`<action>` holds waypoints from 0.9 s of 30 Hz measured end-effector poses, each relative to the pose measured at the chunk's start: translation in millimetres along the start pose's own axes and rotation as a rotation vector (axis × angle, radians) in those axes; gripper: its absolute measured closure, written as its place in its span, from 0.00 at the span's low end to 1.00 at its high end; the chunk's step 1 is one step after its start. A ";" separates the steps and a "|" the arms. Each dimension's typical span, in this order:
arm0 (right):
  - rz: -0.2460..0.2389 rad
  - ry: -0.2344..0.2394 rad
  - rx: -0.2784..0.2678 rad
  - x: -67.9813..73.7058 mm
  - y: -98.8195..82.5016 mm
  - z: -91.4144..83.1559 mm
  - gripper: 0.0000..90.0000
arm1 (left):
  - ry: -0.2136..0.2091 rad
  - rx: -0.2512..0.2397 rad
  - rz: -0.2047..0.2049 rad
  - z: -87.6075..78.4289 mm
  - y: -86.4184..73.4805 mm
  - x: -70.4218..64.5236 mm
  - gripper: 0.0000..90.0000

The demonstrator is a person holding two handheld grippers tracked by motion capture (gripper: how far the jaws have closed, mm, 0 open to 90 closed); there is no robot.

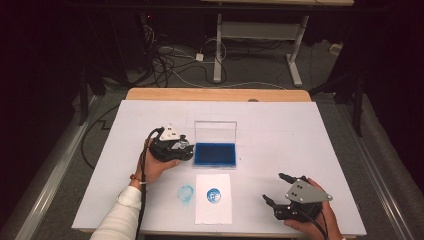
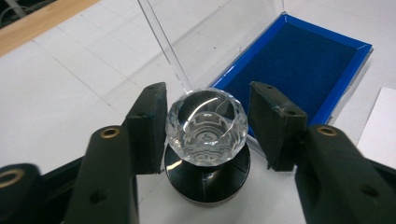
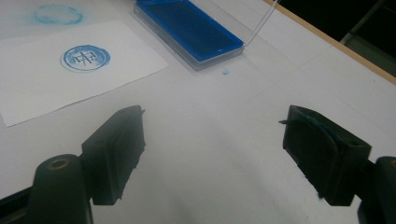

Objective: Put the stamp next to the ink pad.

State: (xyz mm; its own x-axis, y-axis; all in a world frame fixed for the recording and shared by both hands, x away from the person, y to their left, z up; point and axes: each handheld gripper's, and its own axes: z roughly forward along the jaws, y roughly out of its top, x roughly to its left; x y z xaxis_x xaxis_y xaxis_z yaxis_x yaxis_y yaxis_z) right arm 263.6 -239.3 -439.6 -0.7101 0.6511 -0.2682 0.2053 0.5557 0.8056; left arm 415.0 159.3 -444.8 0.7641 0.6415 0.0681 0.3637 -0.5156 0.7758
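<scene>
White table (image 1: 280, 125) lies bare around my right gripper (image 1: 280, 192), jaws wide apart. Left gripper (image 2: 208, 123) stands apart around the stamp (image 2: 206, 127), just left of the ink pad (image 2: 299, 65).

The stamp (image 2: 206, 140) has a clear faceted crystal knob on a round black base and stands upright on the white table, just beside the open ink pad. The ink pad (image 1: 215, 154) is a shallow blue tray with dark blue felt, its clear lid (image 1: 215, 131) raised upright at the far edge. It lies mid-table, above the stamped paper sheet (image 1: 213, 200)
</scene>
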 end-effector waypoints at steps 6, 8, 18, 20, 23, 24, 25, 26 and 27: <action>-0.004 0.000 -0.002 0.1 0.1 -0.7 0.23 | 0.024 -0.031 0.005 -6.5 2.5 -1.1 0.47; -0.007 -0.001 -0.003 0.1 0.3 -0.9 0.23 | 0.038 -0.041 0.005 -8.8 3.1 -1.5 0.45; -0.010 -0.008 -0.013 0.5 1.3 -2.6 0.23 | 0.067 -0.110 0.005 -23.4 6.3 -6.9 0.26; -0.009 -0.007 -0.013 0.5 1.4 -2.9 0.23 | 0.078 -0.113 0.019 -27.0 7.5 -9.9 0.22; 0.007 0.004 -0.019 0.7 2.0 -3.2 0.23 | 0.082 -0.126 0.040 -33.6 9.3 -14.6 0.21; 0.006 0.005 -0.022 0.8 2.3 -3.1 0.23 | 0.082 -0.132 0.045 -35.7 9.8 -16.4 0.20; 0.006 0.007 -0.024 1.1 2.7 -2.9 0.23 | 0.083 -0.136 0.052 -37.7 10.4 -18.3 0.20; 0.006 0.008 -0.024 1.5 3.0 -2.7 0.23 | 0.084 -0.137 0.059 -39.3 11.0 -20.4 0.20; 0.004 0.008 -0.025 1.6 3.3 -2.3 0.23 | 0.084 -0.135 0.069 -41.1 11.6 -22.5 0.20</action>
State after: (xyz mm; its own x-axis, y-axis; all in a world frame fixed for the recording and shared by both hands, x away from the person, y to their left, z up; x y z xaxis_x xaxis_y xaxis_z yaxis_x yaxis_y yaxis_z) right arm 261.5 -237.6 -436.2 -0.7148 0.6491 -0.2602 0.1915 0.5395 0.8199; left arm 380.2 162.2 -411.6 0.7358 0.6550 0.1722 0.2325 -0.4831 0.8441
